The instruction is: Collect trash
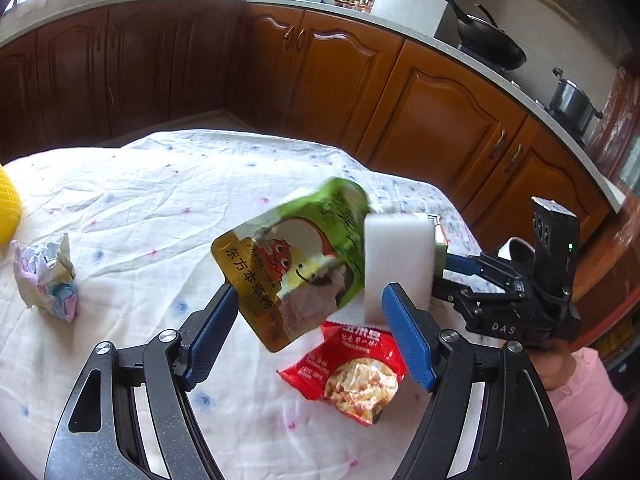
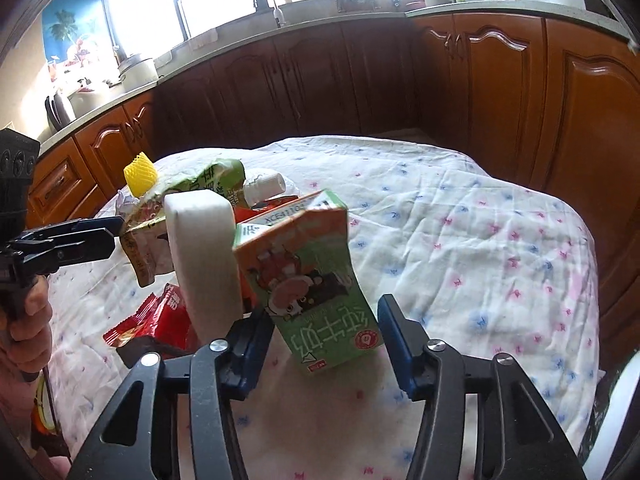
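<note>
Kitchen table under white star-print cloth (image 1: 140, 200). Your left tongs (image 1: 308, 292) stood released, the green spouted foil pouch (image 1: 280, 256) tilted between their pads. Your right tongs (image 2: 323, 306) flanked the orange-and-green milk carton (image 2: 304, 264); whether they clamped it was unclear. Step: picking up trash. Next, each needed a firm pinch before lifting.

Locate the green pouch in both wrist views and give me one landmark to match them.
Left wrist view: the green pouch is at the centre, tilted, just left of the white foam block.
Right wrist view: the green pouch is left of centre, partly hidden behind the white foam block.
Shared landmark: the white foam block, right beside the pouch in both.
</note>
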The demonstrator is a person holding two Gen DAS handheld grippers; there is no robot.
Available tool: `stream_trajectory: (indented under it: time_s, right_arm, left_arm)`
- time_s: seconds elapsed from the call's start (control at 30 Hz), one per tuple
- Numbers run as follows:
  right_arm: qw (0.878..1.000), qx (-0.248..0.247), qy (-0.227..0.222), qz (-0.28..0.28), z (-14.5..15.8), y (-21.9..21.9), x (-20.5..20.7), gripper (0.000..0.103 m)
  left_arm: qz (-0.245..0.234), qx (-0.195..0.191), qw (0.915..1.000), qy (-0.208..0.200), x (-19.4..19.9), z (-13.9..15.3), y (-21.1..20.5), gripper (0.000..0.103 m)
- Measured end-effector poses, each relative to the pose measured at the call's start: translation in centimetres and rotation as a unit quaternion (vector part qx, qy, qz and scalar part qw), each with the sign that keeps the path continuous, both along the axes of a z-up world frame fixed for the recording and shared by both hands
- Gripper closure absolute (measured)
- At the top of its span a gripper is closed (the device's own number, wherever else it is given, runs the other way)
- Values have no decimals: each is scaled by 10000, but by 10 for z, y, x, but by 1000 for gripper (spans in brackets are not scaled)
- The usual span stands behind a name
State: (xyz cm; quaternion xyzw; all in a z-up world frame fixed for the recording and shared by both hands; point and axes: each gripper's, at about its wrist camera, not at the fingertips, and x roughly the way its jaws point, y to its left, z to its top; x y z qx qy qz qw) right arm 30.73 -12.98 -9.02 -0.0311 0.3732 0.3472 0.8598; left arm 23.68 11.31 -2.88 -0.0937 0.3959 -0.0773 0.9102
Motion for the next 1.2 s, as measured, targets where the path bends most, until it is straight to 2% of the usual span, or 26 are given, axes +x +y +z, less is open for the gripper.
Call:
stream_trajectory:
  time_s: [0.2,0.27,0.47,0.53,0.73,0.8,0.83,0.87,0.9,0.93,1.07,1.2]
  right_arm:
    - [9991,337,115,-217,7,-23,-24,54]
    - [9982,465,168,-342,8,-32,-33,54]
    - [9940,829,253,-662,14,-56,-61,55]
    - [9931,905,237,-713,18,-61,-72,55]
    - [9918,971,202,-800,21,-70,-93,55]
    - [9909,1032,215,-843,21,-74,-97,55]
    - [9903,1069,217,-865,21,-76,-99,55]
    - [9900,1079,212,-880,20,-77,-100,55]
    - [9896,1091,196,-913,21,-79,-102,55]
    - [9892,1115,196,-930,21,-81,-104,55]
    - [9872,1215,161,-1017,22,-90,-112,56]
    - [9849,1312,110,-1124,25,-103,-121,56]
  left_arm:
    - [-316,18,9995,3,-12,6,-6,27]
    - [-385,133,9992,-53,-18,8,-8,27]
    - [-214,428,9988,-133,-2,2,-10,24]
    - [-196,568,9982,35,13,-7,-10,23]
    - [-401,663,9958,487,41,-32,-11,23]
    - [-530,657,9956,404,35,-32,-15,34]
    - [-651,658,9951,336,29,-30,-20,57]
    - [-742,691,9943,325,25,-30,-24,73]
    - [-770,774,9936,302,21,-29,-27,79]
    - [-847,841,9924,295,16,-29,-32,92]
    - [-1010,884,9907,218,-4,-25,-46,98]
    - [-986,861,9914,89,-23,-15,-55,99]
